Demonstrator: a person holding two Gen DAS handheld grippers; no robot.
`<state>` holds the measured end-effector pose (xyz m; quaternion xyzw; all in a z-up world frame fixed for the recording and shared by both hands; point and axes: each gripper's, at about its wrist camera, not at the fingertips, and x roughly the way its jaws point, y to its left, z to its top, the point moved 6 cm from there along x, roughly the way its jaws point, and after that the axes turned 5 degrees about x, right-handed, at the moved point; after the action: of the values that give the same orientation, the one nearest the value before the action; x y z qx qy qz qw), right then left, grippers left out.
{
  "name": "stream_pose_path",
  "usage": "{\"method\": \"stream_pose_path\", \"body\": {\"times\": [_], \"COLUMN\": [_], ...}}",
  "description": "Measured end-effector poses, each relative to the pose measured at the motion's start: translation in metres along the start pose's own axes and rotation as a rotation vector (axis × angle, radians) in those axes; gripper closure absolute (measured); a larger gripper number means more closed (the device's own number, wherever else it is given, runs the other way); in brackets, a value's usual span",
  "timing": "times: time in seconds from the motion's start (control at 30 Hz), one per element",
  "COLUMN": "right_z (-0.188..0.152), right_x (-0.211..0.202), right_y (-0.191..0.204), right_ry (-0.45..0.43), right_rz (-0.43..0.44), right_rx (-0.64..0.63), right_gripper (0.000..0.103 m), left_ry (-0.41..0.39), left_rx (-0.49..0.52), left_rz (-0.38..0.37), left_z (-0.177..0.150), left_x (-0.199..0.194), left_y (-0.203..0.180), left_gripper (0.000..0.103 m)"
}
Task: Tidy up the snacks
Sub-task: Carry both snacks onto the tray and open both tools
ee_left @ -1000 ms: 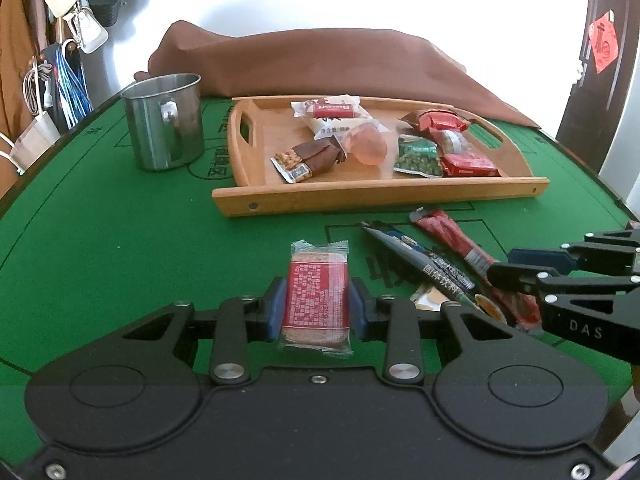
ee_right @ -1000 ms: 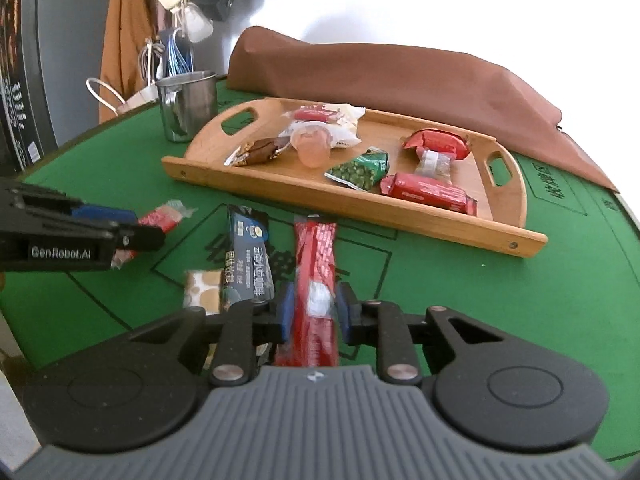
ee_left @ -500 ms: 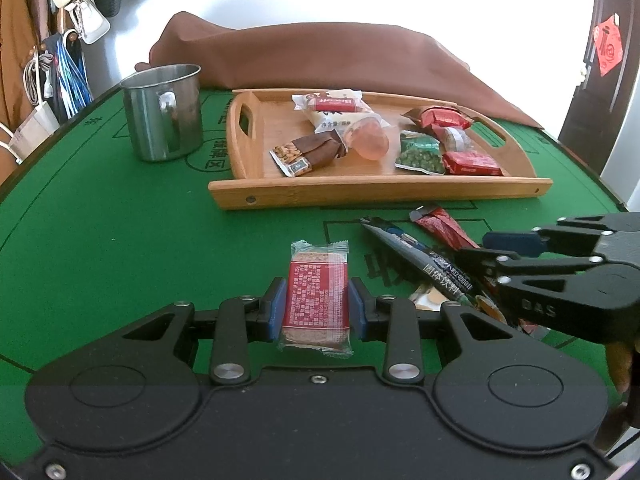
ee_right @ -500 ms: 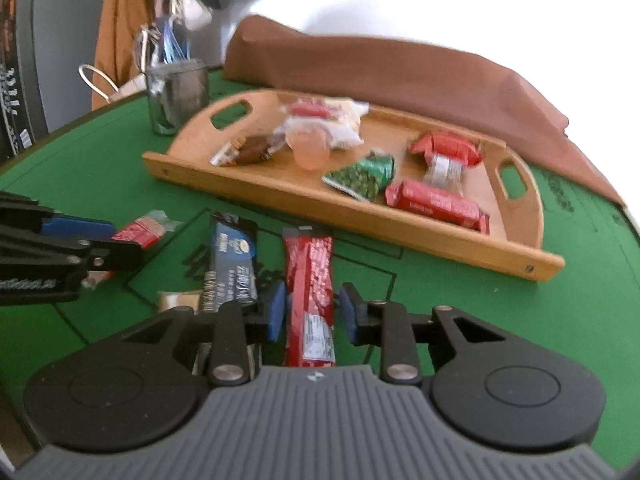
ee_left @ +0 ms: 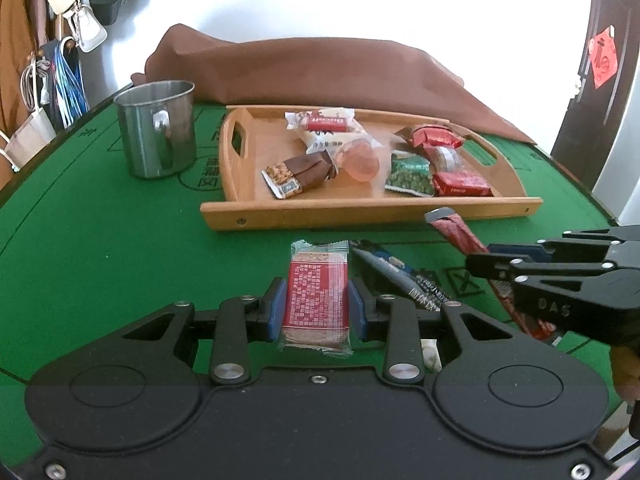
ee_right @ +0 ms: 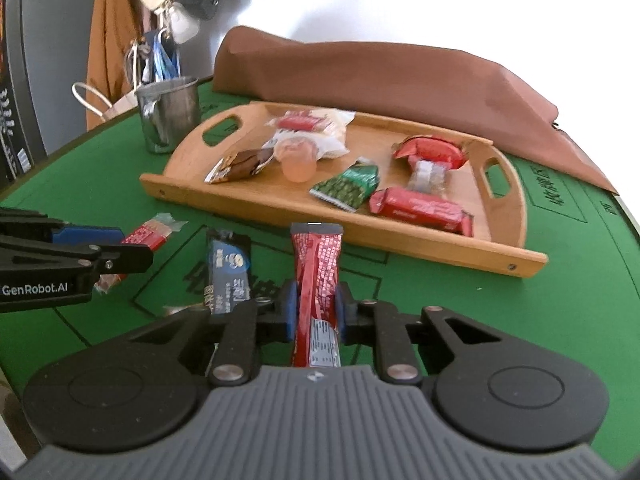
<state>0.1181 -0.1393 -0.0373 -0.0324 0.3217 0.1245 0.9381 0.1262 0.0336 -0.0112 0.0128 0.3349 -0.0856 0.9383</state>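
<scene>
A green felt table (ee_left: pixel 100 240) printed with dark lines and characters fills both views, with a white wall behind, bags and a hat hanging at the upper left, and a brown cloth (ee_left: pixel 320 68) heaped along the table's far edge. In the left wrist view a steel mug (ee_left: pixel 158 128) stands left of centre, just beside a wooden tray (ee_left: pixel 360 210) with cut-out handles that holds several wrapped snacks, among them a brown bar (ee_left: pixel 300 170), a pink jelly cup (ee_left: pixel 360 158) and a green packet (ee_left: pixel 412 172). At the lower centre of that view the left gripper (ee_left: pixel 316 308) pinches a red cracker packet (ee_left: pixel 316 300) between its blue pads, the packet raised above the felt. In the right wrist view the right gripper (ee_right: pixel 316 312), at the lower centre, has its pads pressed on a long red snack stick (ee_right: pixel 316 276) whose far end points toward the tray's near rim. A dark blue packet (ee_right: pixel 228 268) lies on the felt just left of the stick, with the left gripper and its red packet at the frame's left edge.
</scene>
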Motion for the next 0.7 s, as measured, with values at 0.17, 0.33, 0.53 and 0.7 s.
{"method": "stream_pose_path", "body": {"times": [0.17, 0.33, 0.53, 0.7], "right_z": [0.012, 0.028, 0.057, 0.087], "right_x": [-0.009, -0.013, -0.017, -0.007], "right_y": [-0.015, -0.038, -0.066, -0.088], "right_ry": [-0.009, -0.015, -0.074, -0.114], "right_rz": [-0.055, -0.112, -0.179, -0.182], "right_rx": [0.038, 0.108, 0.145, 0.167], "right_gripper": [0.08, 0.08, 0.081, 0.081], "left_ry": [-0.021, -0.051, -0.092, -0.104], "left_rx": [-0.015, -0.011, -0.016, -0.026], "left_rz": [-0.012, -0.007, 0.026, 0.049], "left_z": [0.013, 0.034, 0.066, 0.099], "left_x": [-0.002, -0.001, 0.006, 0.025], "left_y": [0.002, 0.002, 0.007, 0.015], "left_gripper": [0.071, 0.071, 0.071, 0.071]}}
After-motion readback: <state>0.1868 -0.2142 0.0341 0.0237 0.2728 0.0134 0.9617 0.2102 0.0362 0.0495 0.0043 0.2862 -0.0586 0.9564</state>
